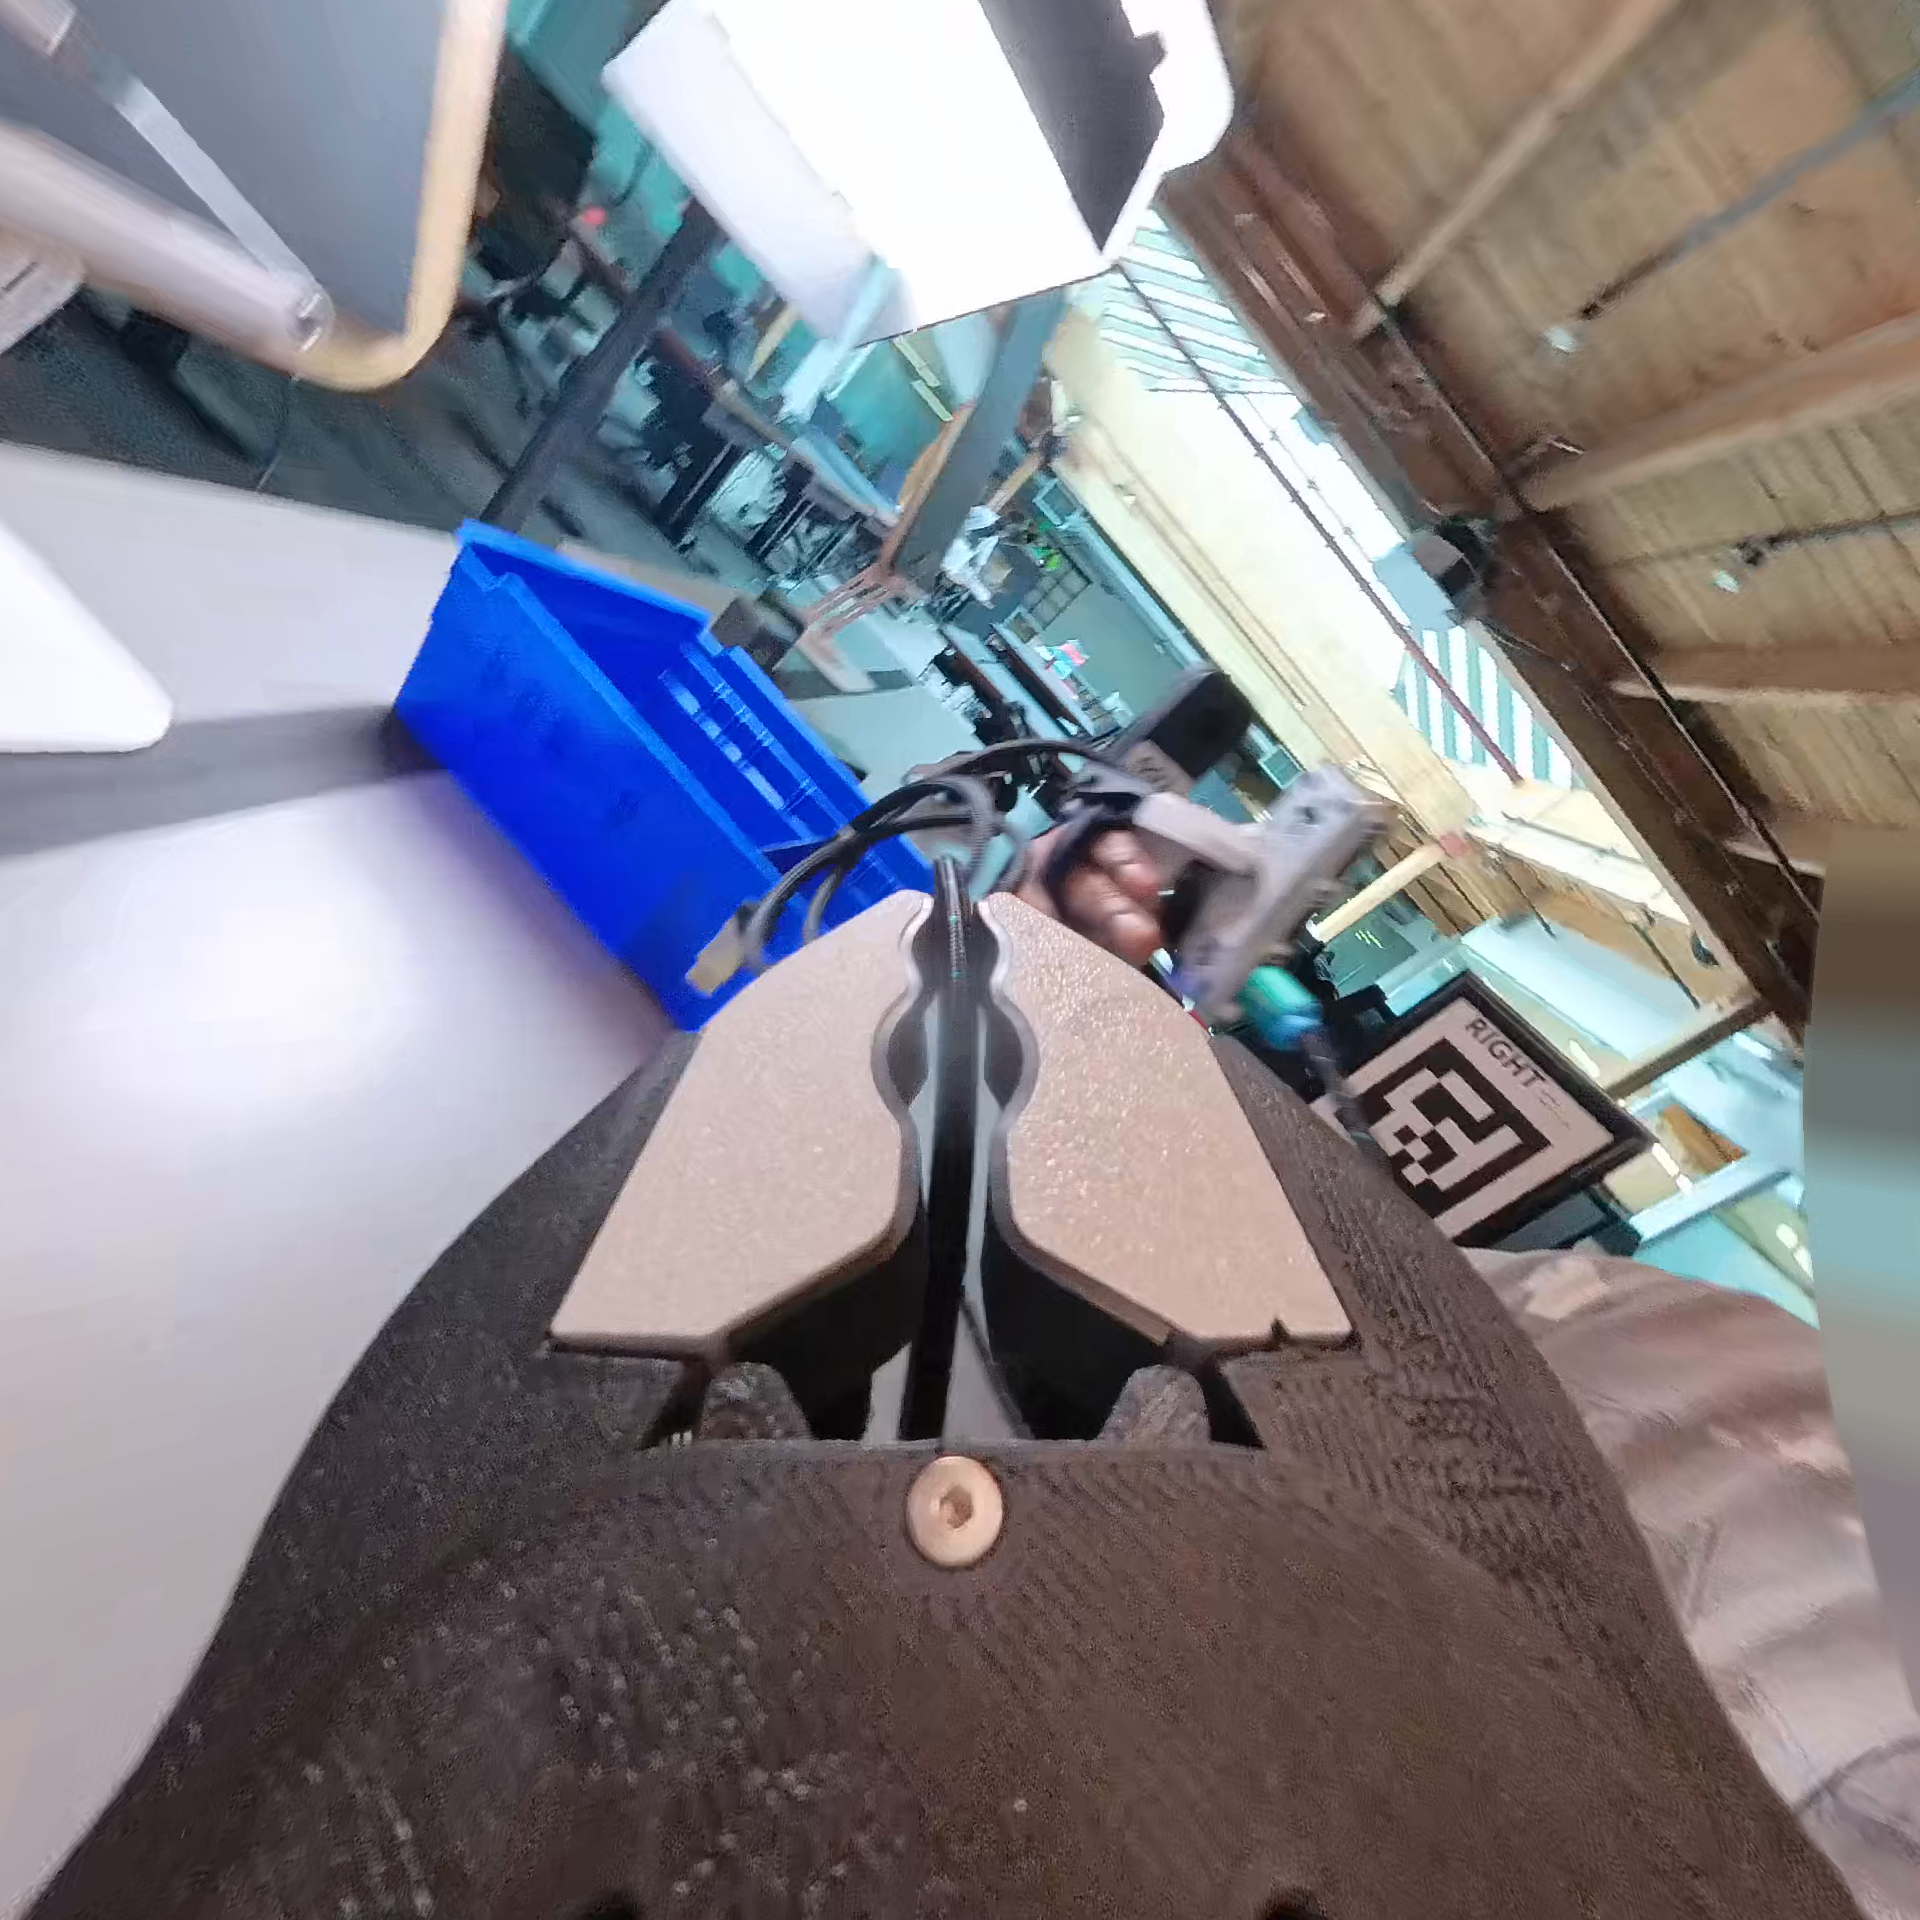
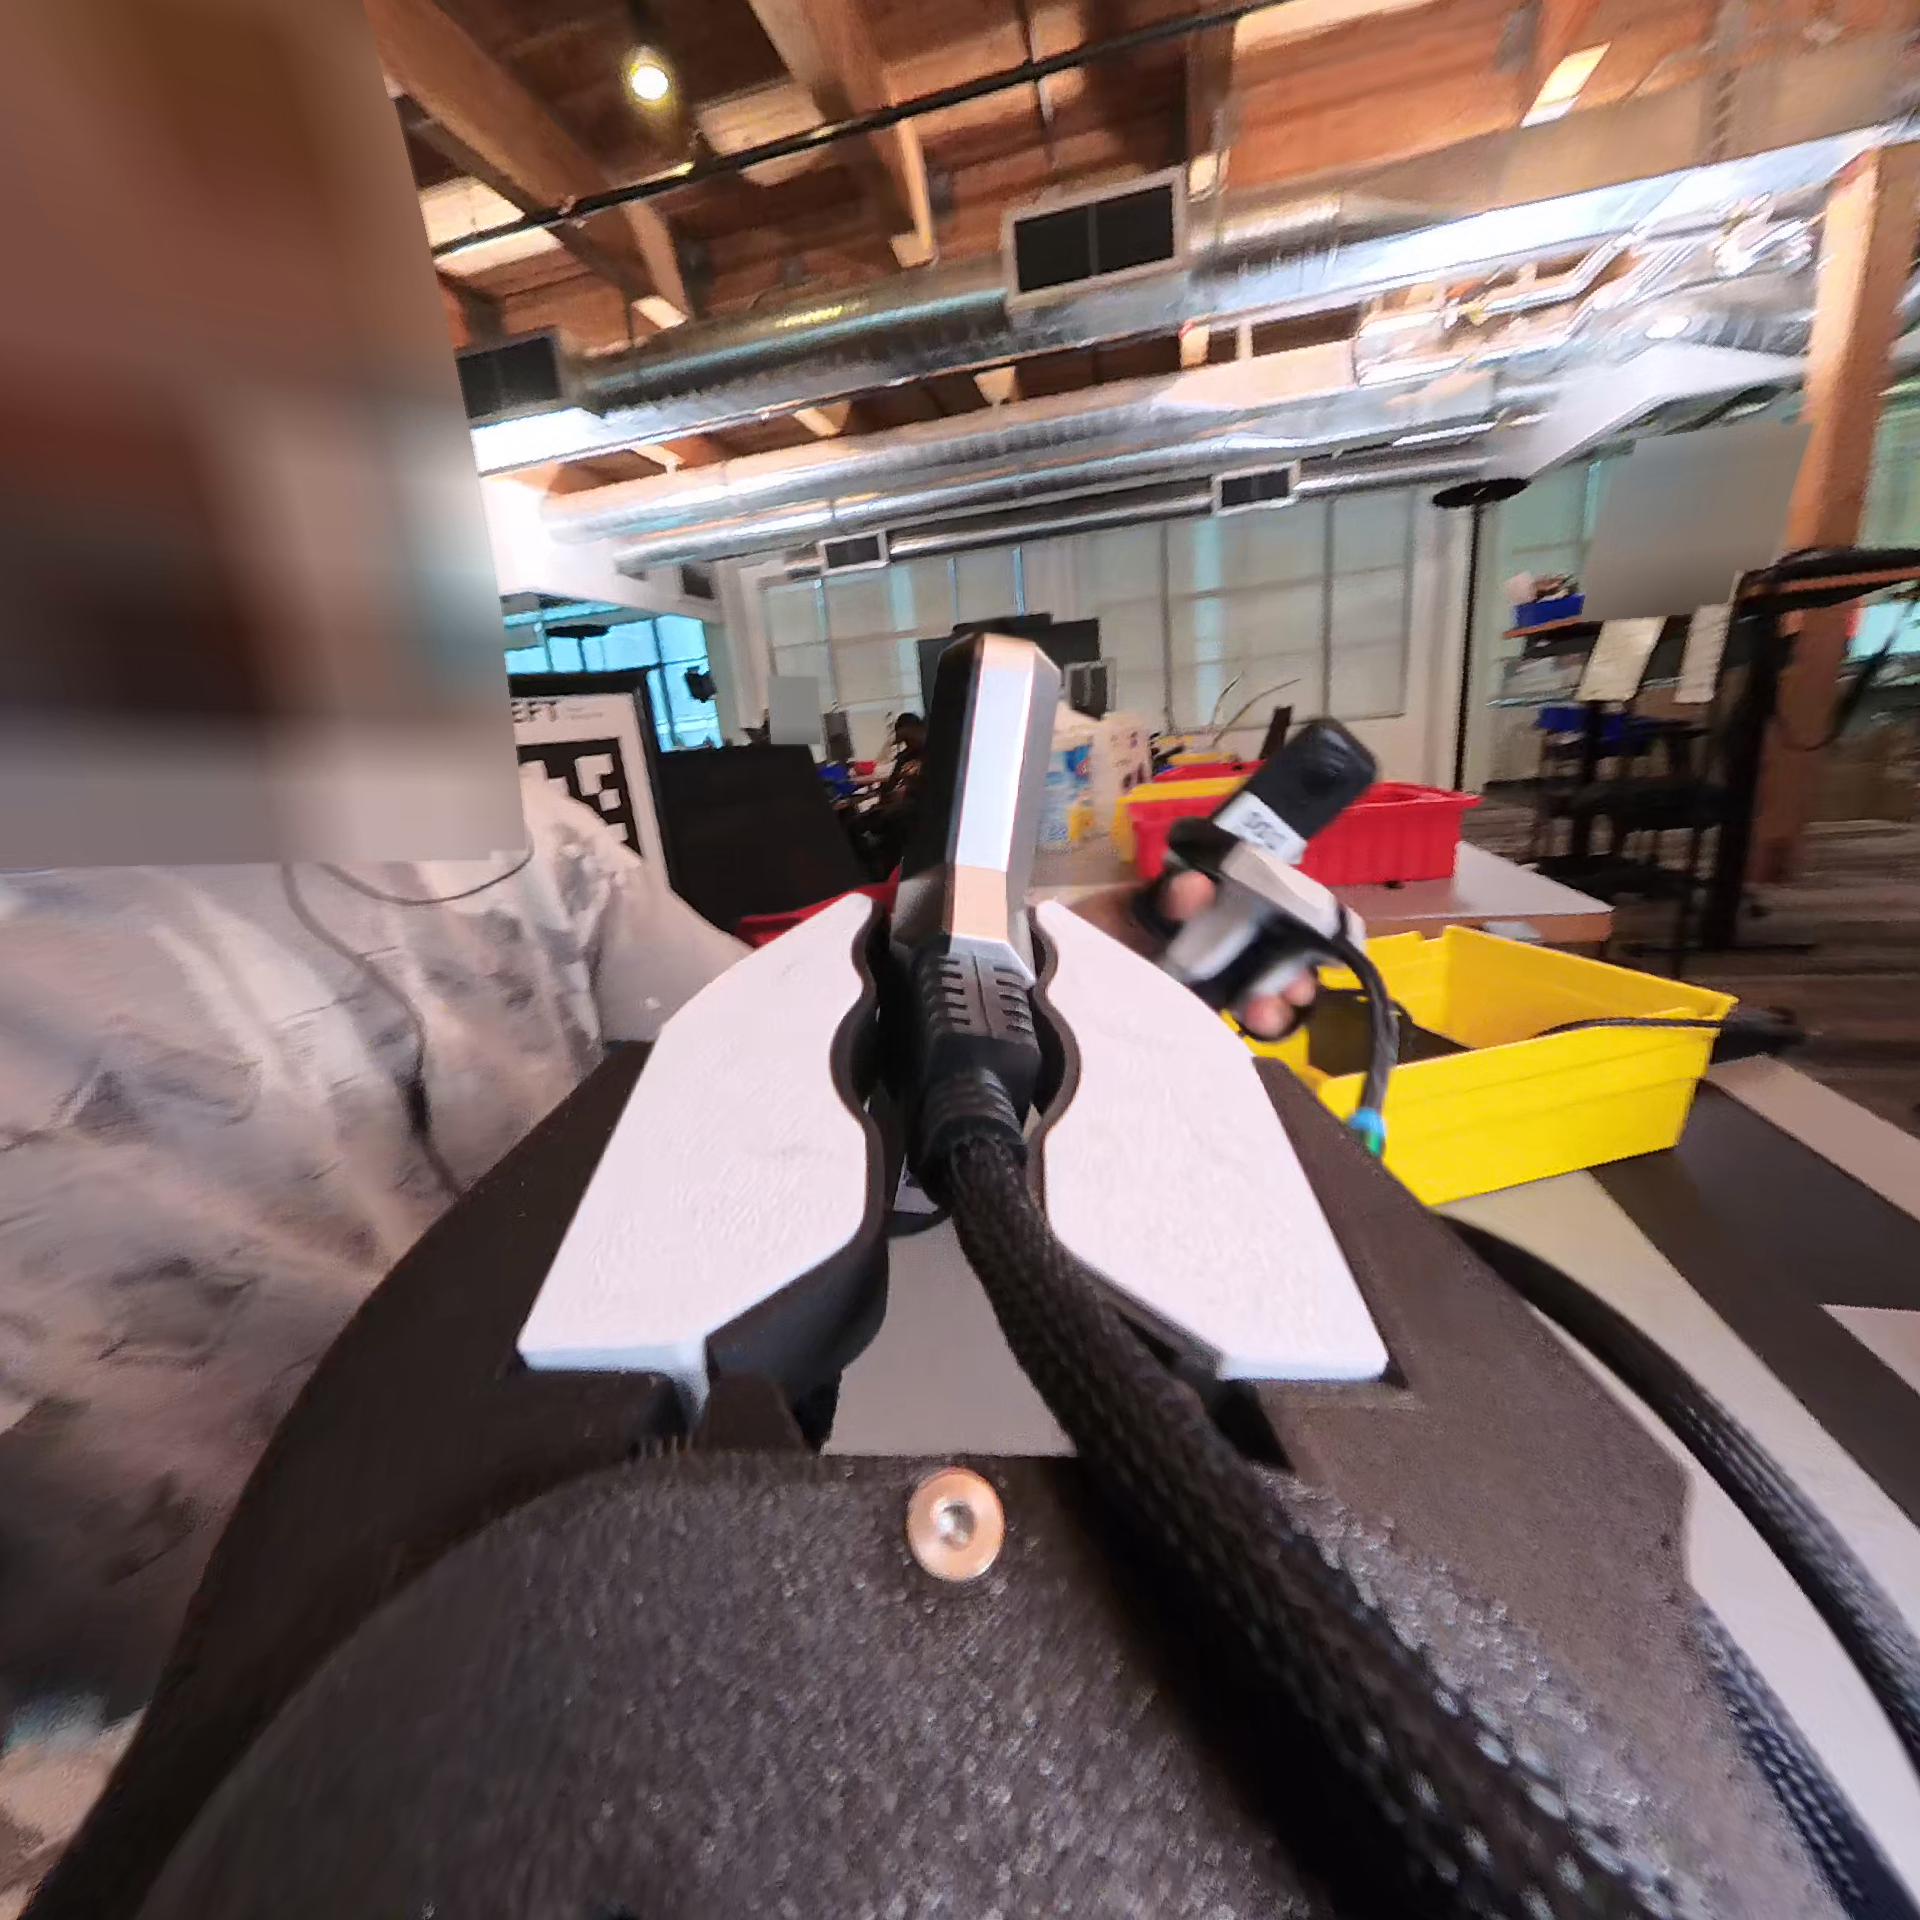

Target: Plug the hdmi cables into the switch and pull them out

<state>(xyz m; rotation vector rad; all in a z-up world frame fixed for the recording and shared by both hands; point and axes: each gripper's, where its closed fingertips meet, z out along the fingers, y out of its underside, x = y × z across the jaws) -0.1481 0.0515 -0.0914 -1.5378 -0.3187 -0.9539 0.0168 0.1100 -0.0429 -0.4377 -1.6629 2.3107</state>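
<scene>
Our right gripper (image 2: 956, 961) jaws pinch an HDMI plug (image 2: 977, 997), its braided cable (image 2: 1122, 1382) trailing back; our left gripper (image 1: 954, 940) jaws press on a thin black cable (image 1: 951, 1039). Both are lifted off the tabletop (image 1: 208, 1039). No switch shows, so we judge plugging remains.

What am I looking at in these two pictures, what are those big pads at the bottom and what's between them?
A person holds a two-finger gripper in each hand; each carries a camera looking along its jaws. In the left view, the left gripper is shut on a thin black cable; a blue bin sits on the grey table. In the right view, the right gripper clamps a braided cable's plug, with a grey-and-black box, probably the switch, on its end. A yellow bin lies beyond.
</scene>
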